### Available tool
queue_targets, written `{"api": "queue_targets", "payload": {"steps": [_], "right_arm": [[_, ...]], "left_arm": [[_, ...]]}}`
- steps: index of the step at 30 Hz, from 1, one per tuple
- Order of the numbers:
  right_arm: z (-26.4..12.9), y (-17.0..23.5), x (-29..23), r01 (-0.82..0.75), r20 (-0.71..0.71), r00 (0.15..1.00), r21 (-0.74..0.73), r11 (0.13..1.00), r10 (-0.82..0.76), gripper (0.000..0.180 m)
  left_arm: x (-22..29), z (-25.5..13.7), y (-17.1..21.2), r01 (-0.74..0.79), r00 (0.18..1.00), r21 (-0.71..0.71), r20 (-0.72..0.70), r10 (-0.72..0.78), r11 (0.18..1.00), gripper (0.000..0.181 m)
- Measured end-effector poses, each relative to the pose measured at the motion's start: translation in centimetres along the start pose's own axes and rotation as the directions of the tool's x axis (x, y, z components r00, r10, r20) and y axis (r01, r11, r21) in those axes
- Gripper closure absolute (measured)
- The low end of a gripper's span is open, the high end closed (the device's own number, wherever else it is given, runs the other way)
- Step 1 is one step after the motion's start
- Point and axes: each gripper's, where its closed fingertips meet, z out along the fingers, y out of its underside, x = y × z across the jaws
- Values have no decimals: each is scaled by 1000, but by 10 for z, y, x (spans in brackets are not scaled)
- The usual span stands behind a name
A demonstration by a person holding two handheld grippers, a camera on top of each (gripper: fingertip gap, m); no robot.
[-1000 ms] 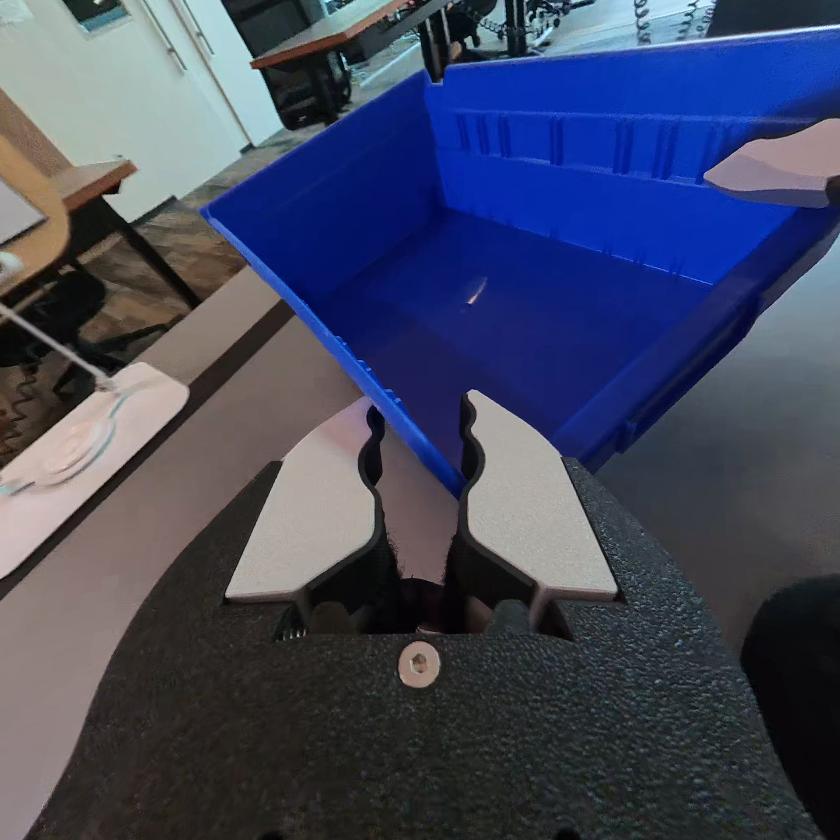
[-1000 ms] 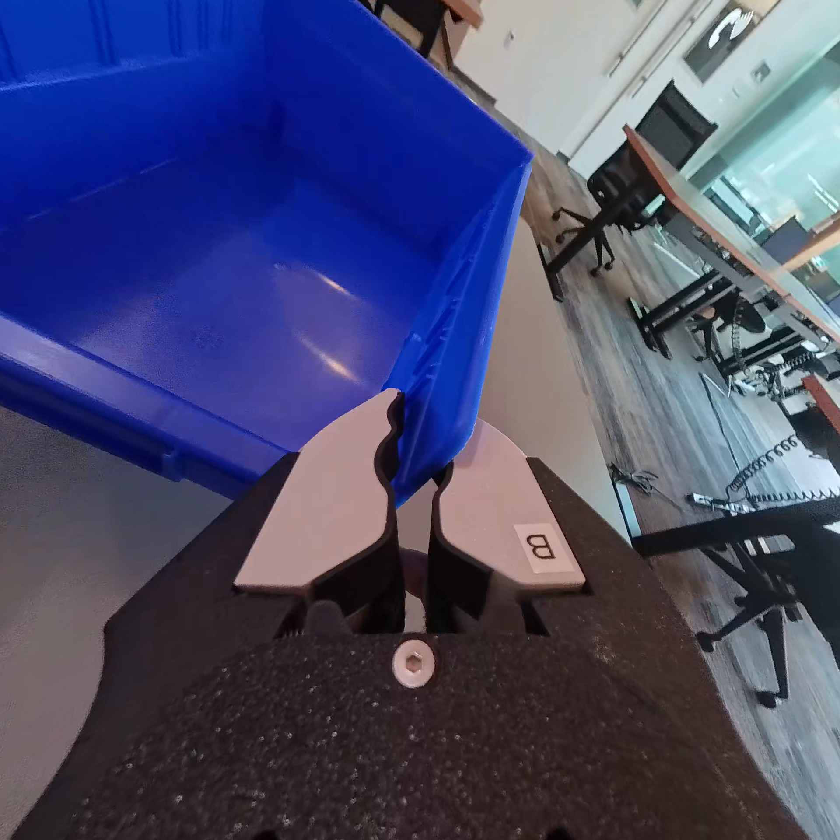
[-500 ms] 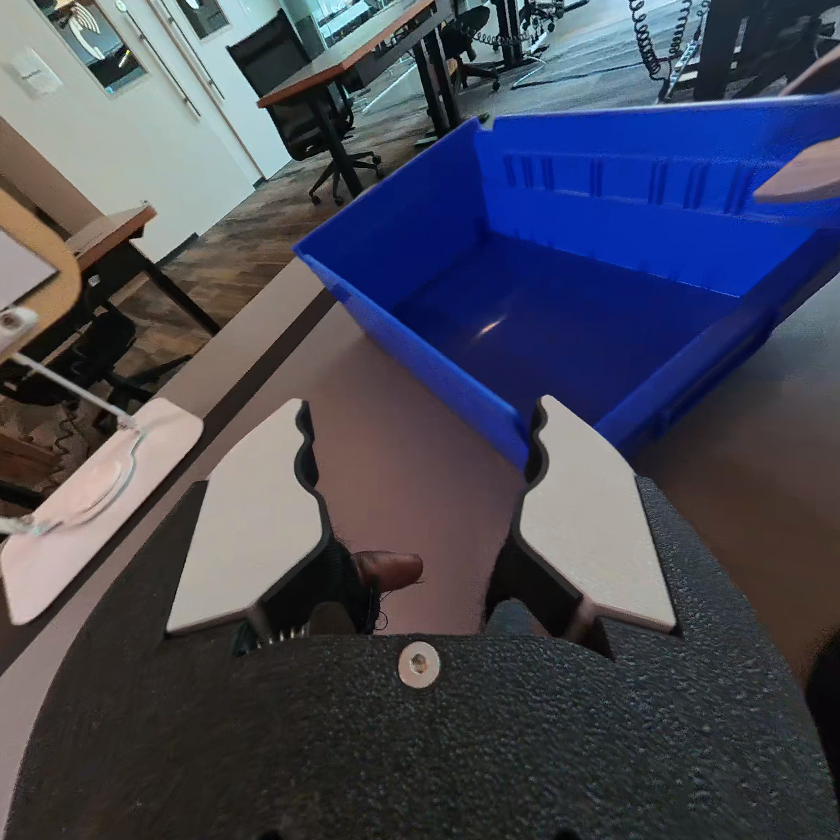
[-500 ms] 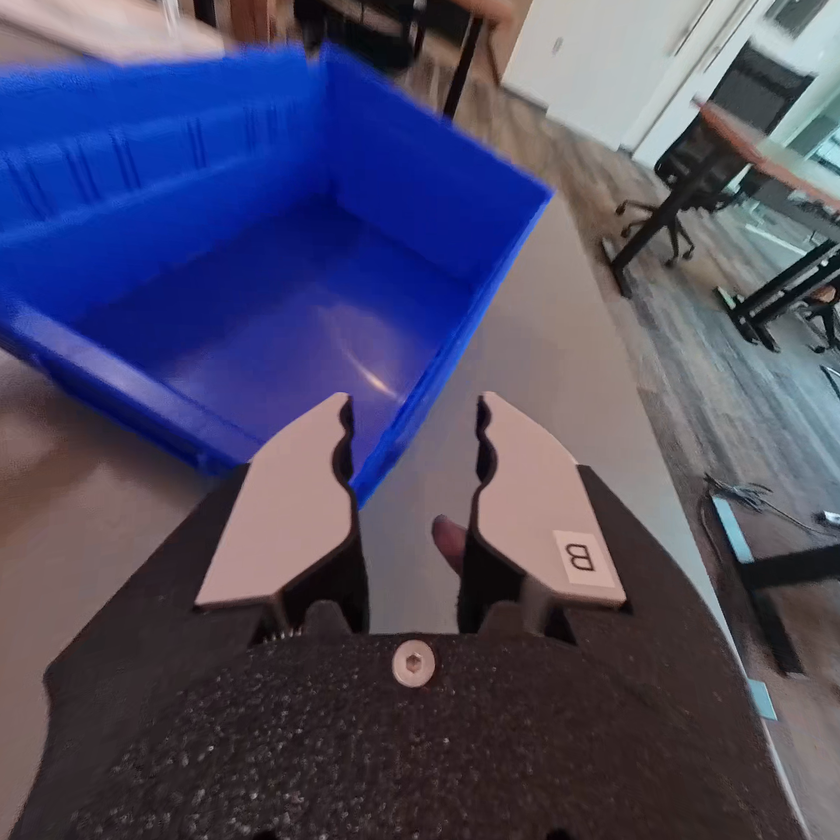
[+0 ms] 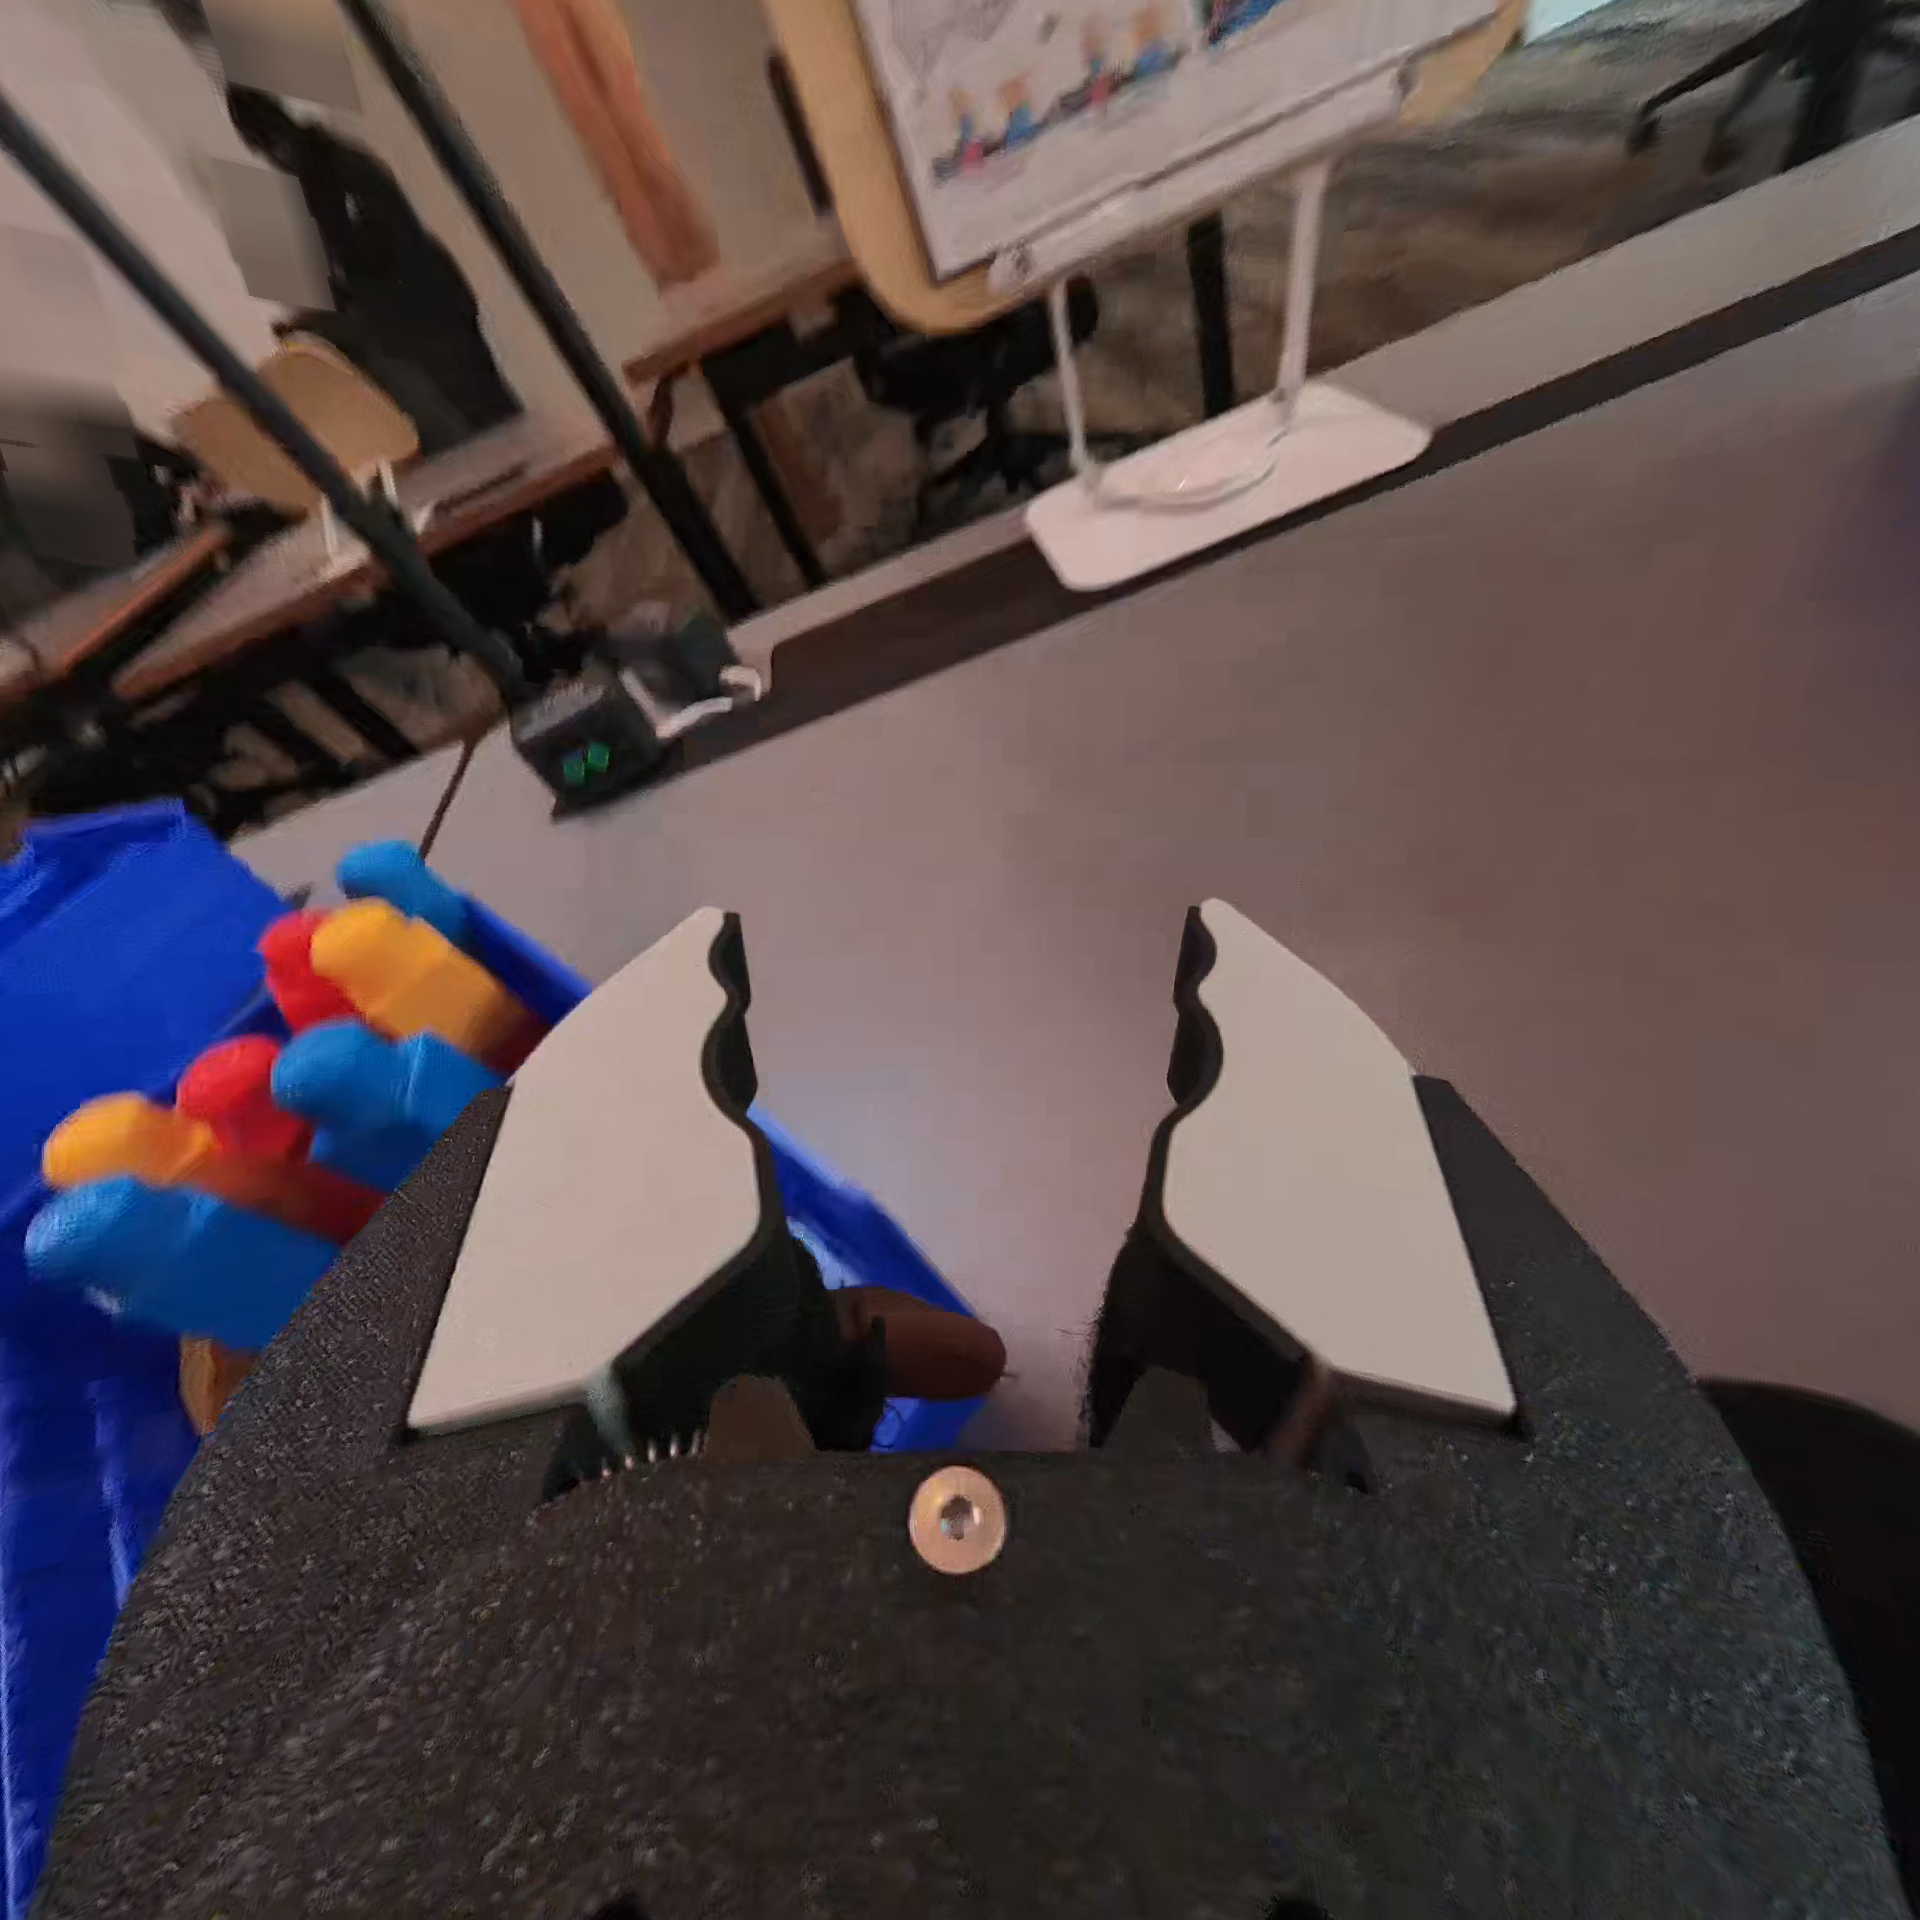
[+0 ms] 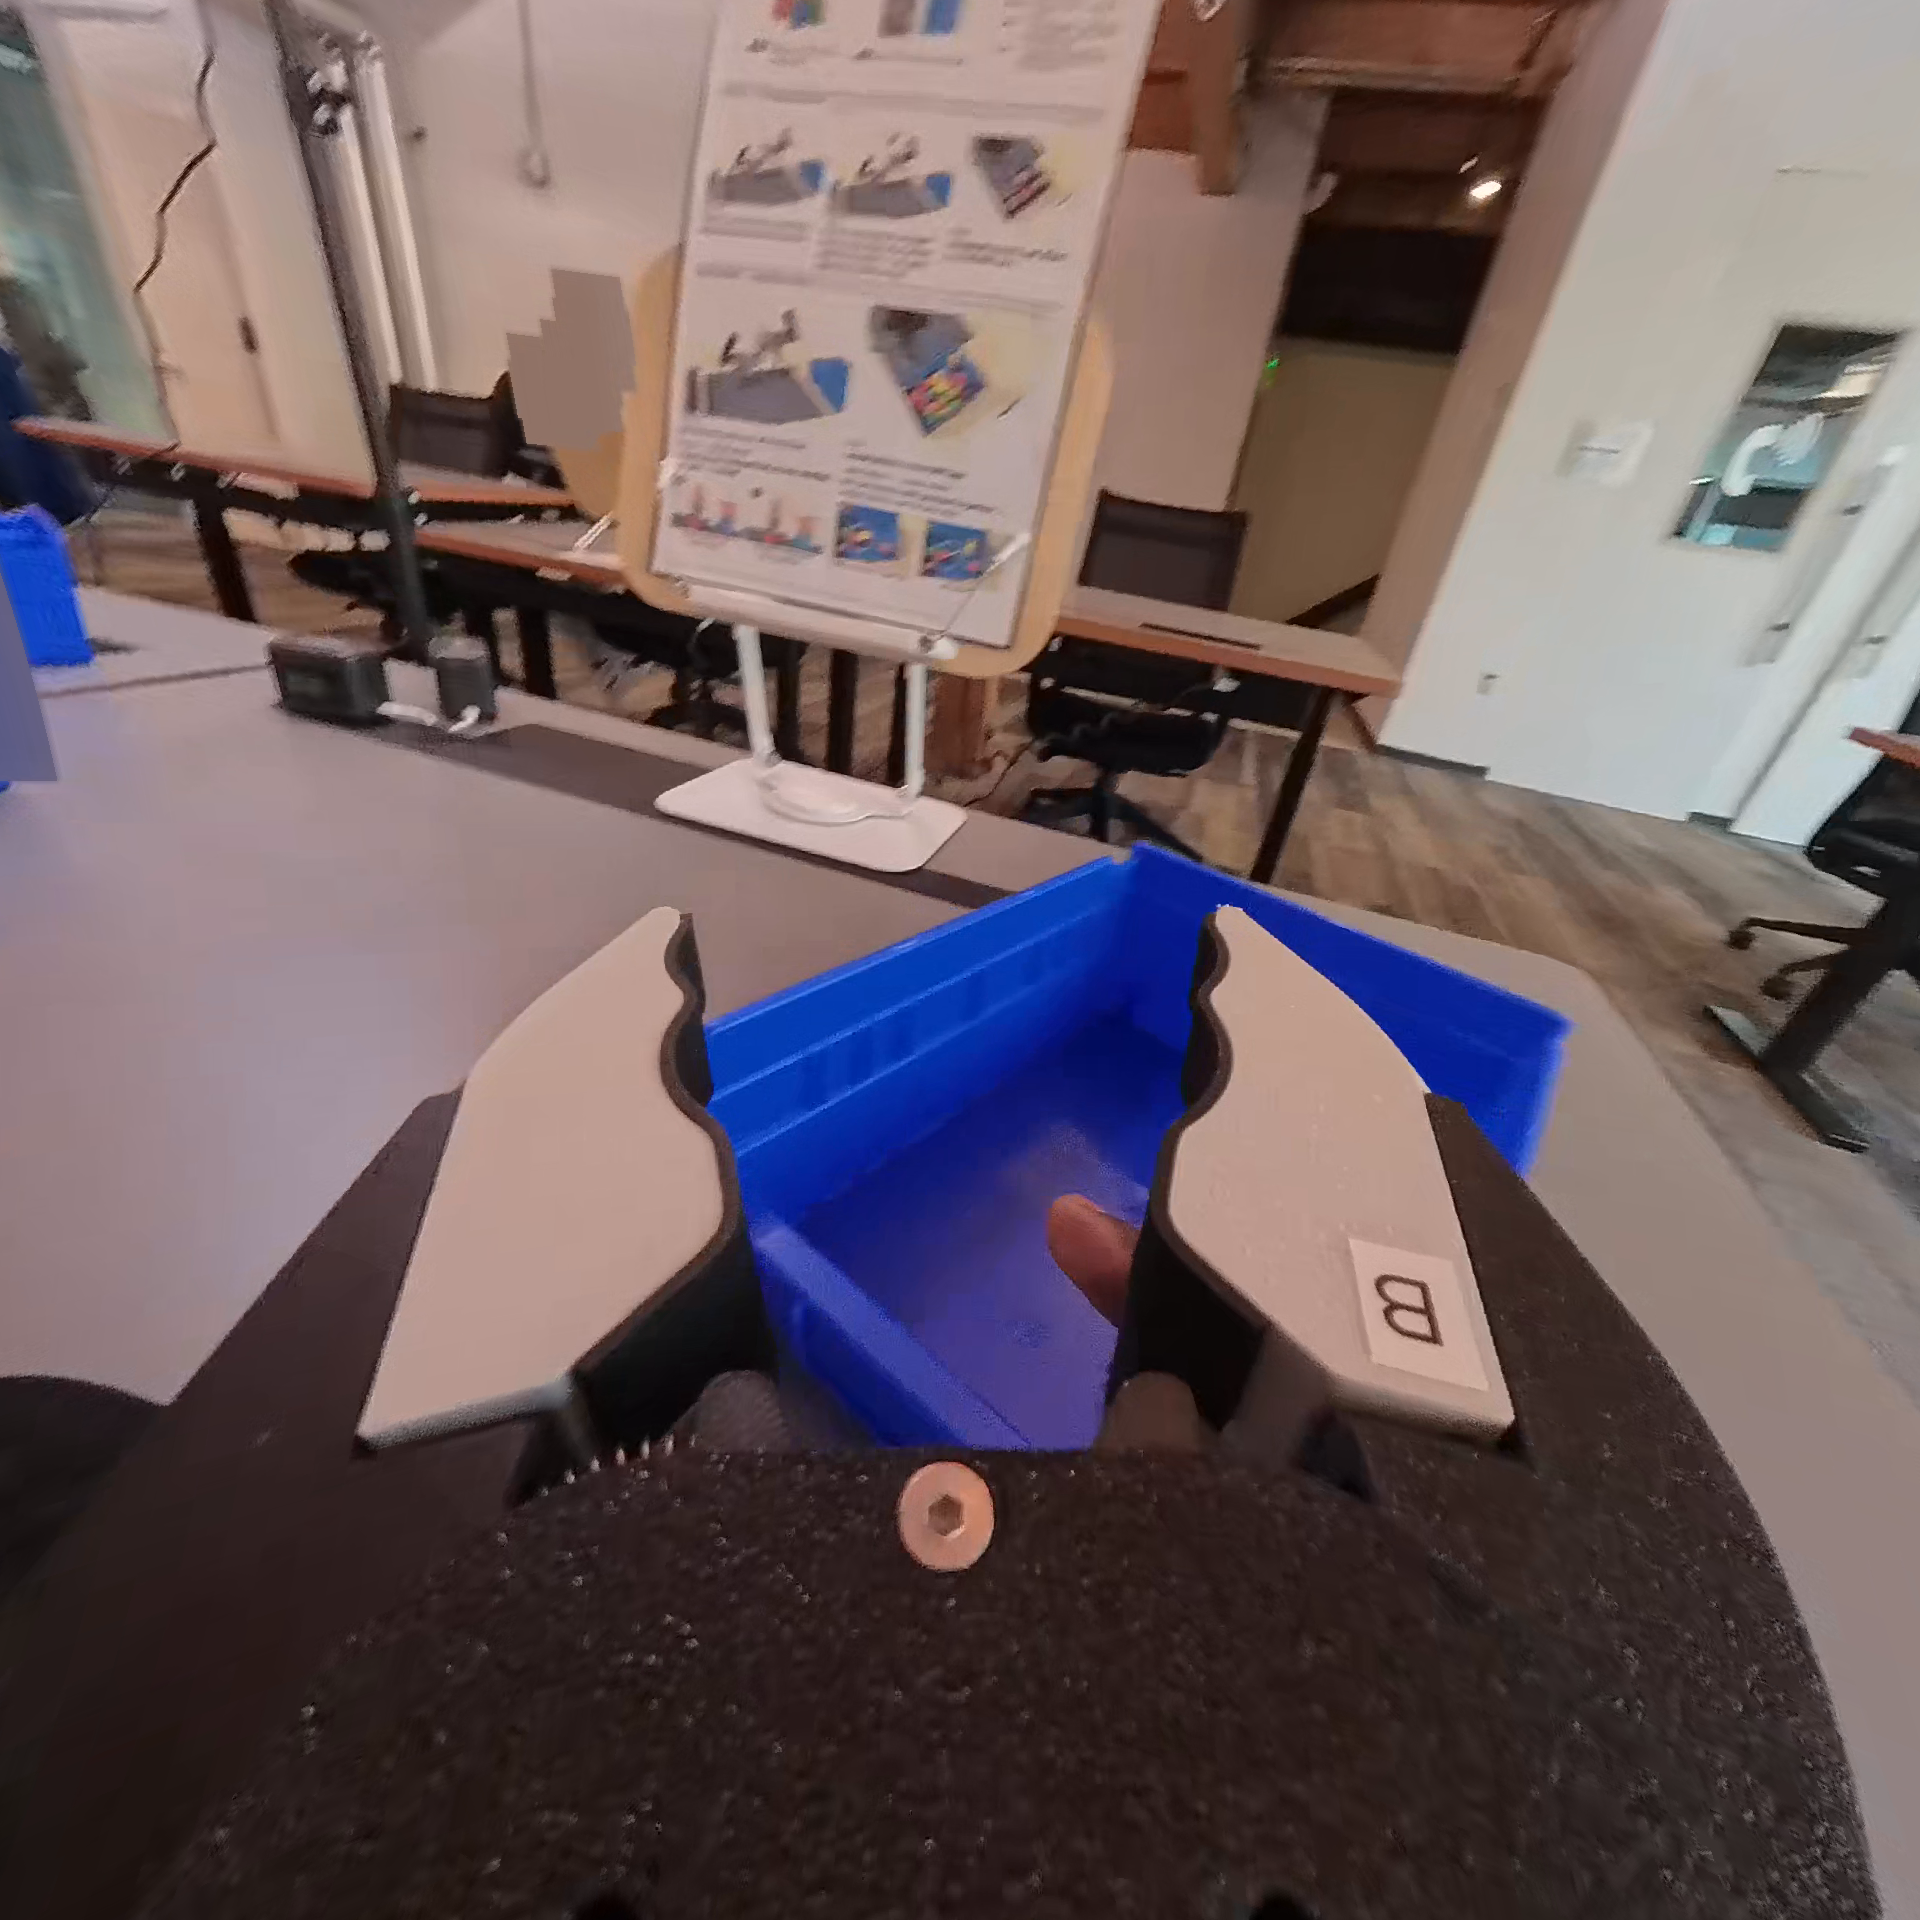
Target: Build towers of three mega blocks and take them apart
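Note:
In the left wrist view, several red, orange and blue mega blocks lie piled in a blue bin at the left edge, blurred by motion. My left gripper is open and empty, above the grey table just right of that bin. In the right wrist view, an empty blue bin sits on the table straight ahead. My right gripper is open and empty, held above this bin's near side.
A white stand base holding an instruction board stands at the table's far edge, and also shows in the left wrist view. A small black device with cables sits at the back. Desks and office chairs stand beyond.
Both grippers let go of the empty bin's walls and opened wide. The left one swung left to the bin of blocks; the right one drew back and rose.

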Motion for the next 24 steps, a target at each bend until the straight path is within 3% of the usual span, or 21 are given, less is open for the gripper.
{"api": "queue_targets", "payload": {"steps": [1,4,9,14,17,21,24], "right_arm": [[8,4,-10,8,22,1000,-25,1000,-8,89],[31,19,-40,0,74,997,-108,994,8,89],[61,51,-72,-58,79,993,-275,960,83,89],[85,80,-80,-128,3,990,-408,904,141,100],[91,96,-70,-53,-85,996,-480,875,14,116],[94,103,-65,-20,-144,988,-483,876,-57,154],[94,104,-63,-26,-149,987,-472,881,-51,158]], "left_arm": [[-10,2,14,38,999,-35,11,-37,999,102],[-32,10,53,64,996,-166,68,-53,984,97],[-23,24,81,100,995,-214,32,-96,972,102],[-31,36,94,15,995,-248,97,9,969,130],[-30,41,92,9,995,-250,103,18,968,130],[-20,49,85,-6,997,-229,78,25,973,130],[-3,56,77,-26,999,-196,19,30,980,130]]}}
